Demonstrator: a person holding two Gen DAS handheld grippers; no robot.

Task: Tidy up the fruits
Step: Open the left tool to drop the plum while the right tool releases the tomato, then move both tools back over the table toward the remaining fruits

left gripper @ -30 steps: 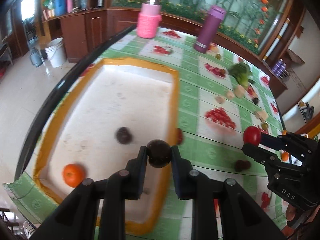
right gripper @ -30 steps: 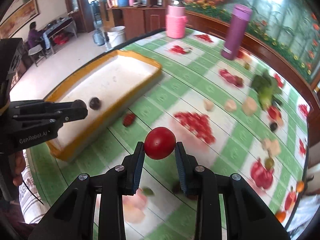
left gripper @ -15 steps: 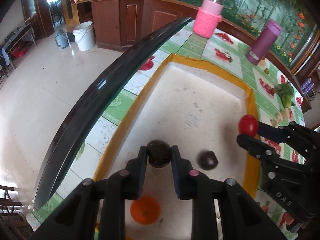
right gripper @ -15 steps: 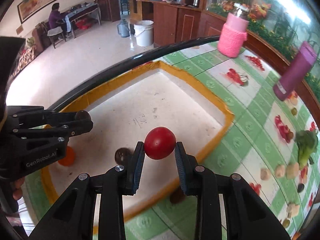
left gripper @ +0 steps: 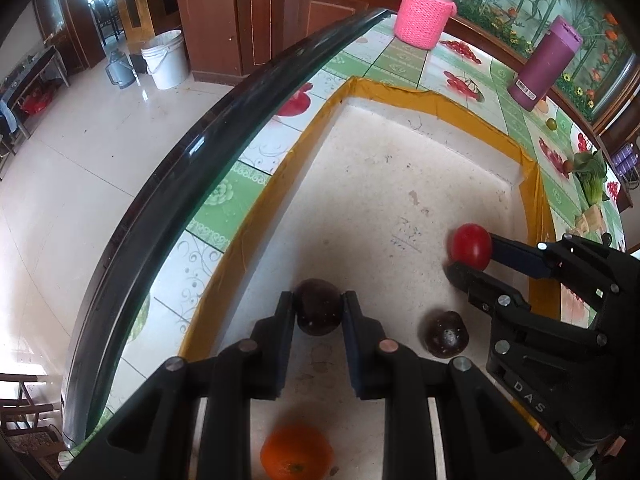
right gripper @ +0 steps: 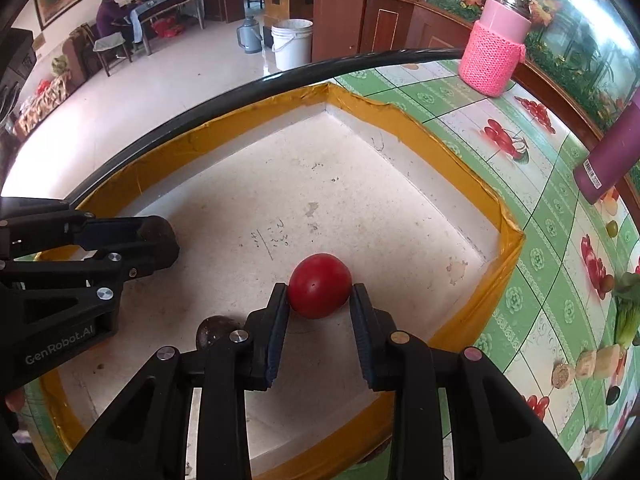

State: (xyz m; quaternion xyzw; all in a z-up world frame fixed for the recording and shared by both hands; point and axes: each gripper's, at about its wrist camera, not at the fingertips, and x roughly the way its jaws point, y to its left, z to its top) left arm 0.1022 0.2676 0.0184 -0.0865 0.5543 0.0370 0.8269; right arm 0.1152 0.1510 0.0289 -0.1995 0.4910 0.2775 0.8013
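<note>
A white tray with a yellow rim (left gripper: 312, 136) (right gripper: 400, 120) lies on the green fruit-print table. My left gripper (left gripper: 319, 312) is shut on a dark purple fruit (left gripper: 318, 310) low over the tray floor. My right gripper (right gripper: 320, 300) is shut on a red tomato (right gripper: 320, 285), also low over the tray; it shows in the left wrist view (left gripper: 471, 246) too. A second dark fruit (left gripper: 445, 334) (right gripper: 214, 332) and an orange (left gripper: 296, 456) lie on the tray floor.
A pink knitted jar (left gripper: 426, 16) (right gripper: 496, 56) and a purple flask (left gripper: 546, 64) (right gripper: 608, 160) stand at the table's far side. Green vegetables (left gripper: 592, 176) and small food pieces (right gripper: 584, 364) lie right of the tray. The table's dark edge (left gripper: 192, 184) runs left of the tray.
Both grippers have moved from beside the tray to over it and down toward its floor, each still holding its fruit.
</note>
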